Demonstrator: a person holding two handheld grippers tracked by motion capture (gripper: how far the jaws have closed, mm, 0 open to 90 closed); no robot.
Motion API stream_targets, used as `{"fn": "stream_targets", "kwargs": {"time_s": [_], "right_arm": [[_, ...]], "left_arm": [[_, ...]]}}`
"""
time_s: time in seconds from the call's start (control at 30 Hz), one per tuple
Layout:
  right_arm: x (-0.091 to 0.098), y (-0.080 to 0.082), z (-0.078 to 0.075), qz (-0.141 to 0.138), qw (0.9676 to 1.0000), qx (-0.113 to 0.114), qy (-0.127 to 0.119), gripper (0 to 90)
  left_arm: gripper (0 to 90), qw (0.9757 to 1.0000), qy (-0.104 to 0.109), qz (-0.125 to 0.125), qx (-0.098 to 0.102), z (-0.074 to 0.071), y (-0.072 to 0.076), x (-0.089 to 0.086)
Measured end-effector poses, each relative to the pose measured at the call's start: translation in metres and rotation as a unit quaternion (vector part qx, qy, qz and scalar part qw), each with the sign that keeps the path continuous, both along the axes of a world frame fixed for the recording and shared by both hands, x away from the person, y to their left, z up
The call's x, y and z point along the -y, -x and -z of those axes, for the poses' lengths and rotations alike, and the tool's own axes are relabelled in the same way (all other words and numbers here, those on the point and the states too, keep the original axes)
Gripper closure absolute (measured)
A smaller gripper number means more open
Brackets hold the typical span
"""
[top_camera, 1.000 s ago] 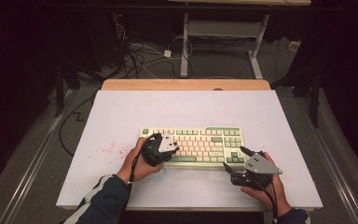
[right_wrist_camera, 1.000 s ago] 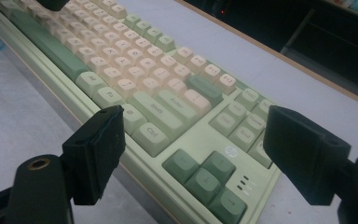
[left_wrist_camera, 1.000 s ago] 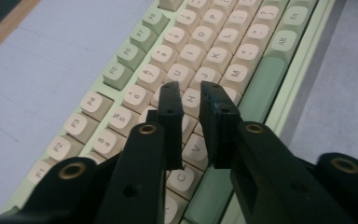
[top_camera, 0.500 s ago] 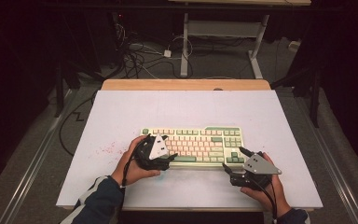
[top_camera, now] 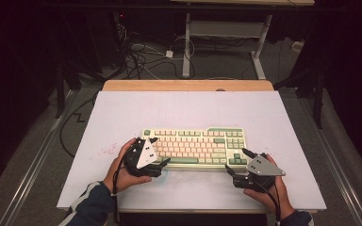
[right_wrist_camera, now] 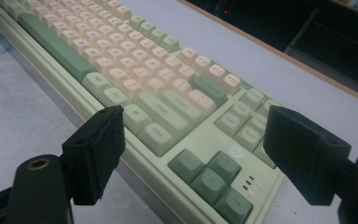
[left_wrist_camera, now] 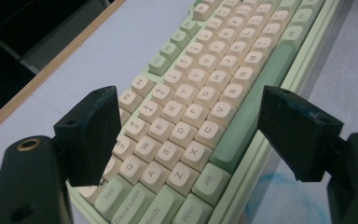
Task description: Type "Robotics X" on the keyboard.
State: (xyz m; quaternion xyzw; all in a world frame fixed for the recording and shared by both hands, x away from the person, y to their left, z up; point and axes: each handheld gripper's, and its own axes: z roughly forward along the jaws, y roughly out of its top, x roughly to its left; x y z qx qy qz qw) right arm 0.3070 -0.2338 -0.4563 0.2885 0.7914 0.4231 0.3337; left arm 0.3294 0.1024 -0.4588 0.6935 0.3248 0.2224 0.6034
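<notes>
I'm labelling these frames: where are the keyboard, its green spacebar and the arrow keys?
keyboard point(top_camera: 195, 146): high view, middle of the cream key field.
green spacebar point(left_wrist_camera: 254, 95): left gripper view, middle of the long green bar.
arrow keys point(right_wrist_camera: 212, 179): right gripper view, centre of the dark green cluster.

Each hand carries a black two-jaw gripper, the left gripper point(top_camera: 162, 151) and the right gripper point(top_camera: 235, 162), each topped by a grey three-cornered plate and trailing a black cable. The blocky matte jaws have brass-ringed screw holes. Dark sleeves with a white stripe on the left sleeve point(top_camera: 88, 207).
</notes>
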Motion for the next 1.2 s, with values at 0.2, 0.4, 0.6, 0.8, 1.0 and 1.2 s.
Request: {"fn": "stream_targets", "kwargs": {"time_s": [0.2,0.4,0.6,0.8,1.0,1.2], "right_arm": [[0.000,0.000,-0.001,0.000,1.0000,0.001,-0.002,21.4],[-0.001,-0.001,-0.001,-0.001,1.0000,0.000,-0.001,21.4],[-0.002,-0.001,0.000,-0.002,1.0000,-0.005,-0.004,21.5],[-0.004,-0.002,0.000,-0.003,0.9999,-0.010,-0.005,21.5],[-0.009,-0.005,-0.002,-0.009,0.9997,-0.022,0.000,33.7],[-0.020,-0.011,-0.014,-0.039,0.9982,-0.045,-0.003,61.0]], "left_arm": [[20.1,0.9998,0.011,-0.013,0.009,0.001,0.005,-0.016],[19.7,0.9992,0.012,-0.031,0.020,0.004,0.009,-0.028],[19.7,0.9985,0.017,-0.048,0.019,0.010,0.009,-0.038],[19.7,0.9976,0.007,-0.068,0.006,0.020,0.013,-0.051],[19.7,0.9970,-0.002,-0.077,-0.007,0.028,0.018,-0.059],[19.7,0.9973,-0.006,-0.072,-0.015,0.031,0.023,-0.057]]}}
